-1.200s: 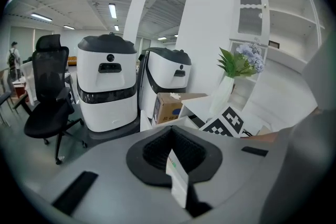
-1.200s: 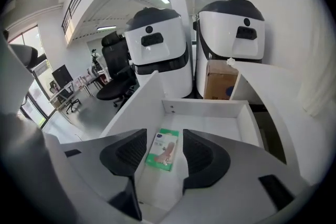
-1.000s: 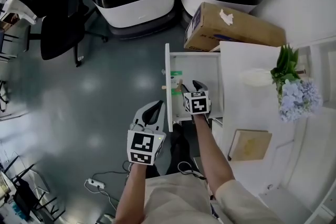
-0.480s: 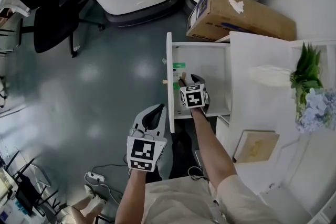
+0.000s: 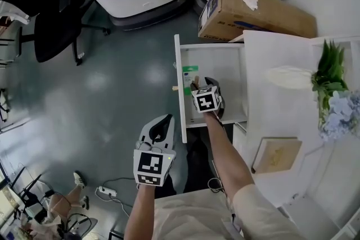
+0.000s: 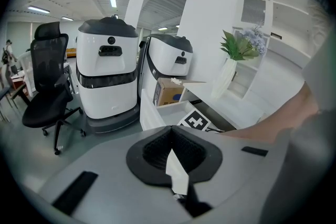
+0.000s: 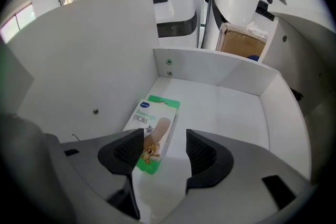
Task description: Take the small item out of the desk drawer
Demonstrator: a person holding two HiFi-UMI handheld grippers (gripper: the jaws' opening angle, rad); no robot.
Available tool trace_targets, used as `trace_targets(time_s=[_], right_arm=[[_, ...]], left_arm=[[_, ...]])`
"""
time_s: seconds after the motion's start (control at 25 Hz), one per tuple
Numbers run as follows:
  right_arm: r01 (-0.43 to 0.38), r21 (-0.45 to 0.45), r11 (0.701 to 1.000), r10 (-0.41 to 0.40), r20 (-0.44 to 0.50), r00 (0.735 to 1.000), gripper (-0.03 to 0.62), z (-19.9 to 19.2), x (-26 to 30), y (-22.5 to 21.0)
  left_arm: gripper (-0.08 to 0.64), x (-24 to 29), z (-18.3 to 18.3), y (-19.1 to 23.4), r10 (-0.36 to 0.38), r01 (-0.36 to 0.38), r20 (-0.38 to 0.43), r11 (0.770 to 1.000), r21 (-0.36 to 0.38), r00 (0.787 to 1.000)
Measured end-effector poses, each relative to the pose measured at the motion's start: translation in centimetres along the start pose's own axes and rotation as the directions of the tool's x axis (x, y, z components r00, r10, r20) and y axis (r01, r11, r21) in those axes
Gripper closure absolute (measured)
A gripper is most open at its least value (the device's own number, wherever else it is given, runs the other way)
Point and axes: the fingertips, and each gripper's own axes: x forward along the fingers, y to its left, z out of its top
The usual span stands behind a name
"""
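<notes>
On the left, the left gripper (image 5: pixel 159 131) hangs over the floor just beside the front panel of the open drawer (image 5: pixel 180 93). Its jaws are pressed together and hold nothing. Inside the drawer, near the front panel, lies the small item, a green and white plaster box (image 5: pixel 190 72), flat on the white bottom.

The right gripper (image 5: pixel 202 84) has come down into the drawer during the last second and now stands over the near end of the box. Its jaws have just been opening wider, and the box (image 7: pixel 153 115) lies partly between them, under the left jaw. The pads probably do not press on it yet, though the view is not fully clear there. To the right is the white desk (image 5: pixel 275 104).

This suggests that the reach is finished and the grasp comes next. The gripper seems to need a small shift toward the box before it closes.
</notes>
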Motion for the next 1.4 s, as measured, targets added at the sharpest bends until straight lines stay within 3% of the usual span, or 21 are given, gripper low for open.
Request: trace_targets(time_s=[0.84,1.0,1.16,1.28,1.4], right_arm=[[0.072,-0.013,0.997,-0.073,-0.040,0.997,0.318,-2.9,-2.5,-7.3],[0.063,0.105,0.992,-0.061,-0.026,0.998,0.325,-3.4,-2.2,-7.2],[0.044,0.245,0.969,-0.043,-0.009,0.999,0.290,-3.6,-2.0,-6.2],[0.038,0.274,0.961,-0.039,-0.002,0.999,0.261,-3.4,-1.4,-5.2],[0.082,0.316,0.945,-0.082,-0.014,0.997,0.236,-3.6,-1.0,-5.2]], left_arm=[[0.543,-0.1,-0.8,-1.2,-0.006,0.006,-0.009,1.000,-0.006,1.000],[0.543,-0.3,-0.9,-1.4,-0.011,0.011,-0.013,1.000,-0.008,1.000],[0.543,-0.5,-1.0,-1.3,-0.014,0.014,-0.016,1.000,-0.017,1.000],[0.543,-0.7,-1.1,-1.0,-0.008,0.008,-0.020,1.000,-0.017,1.000],[0.543,-0.8,-1.3,-0.3,0.008,-0.008,-0.021,0.999,-0.037,1.000]])
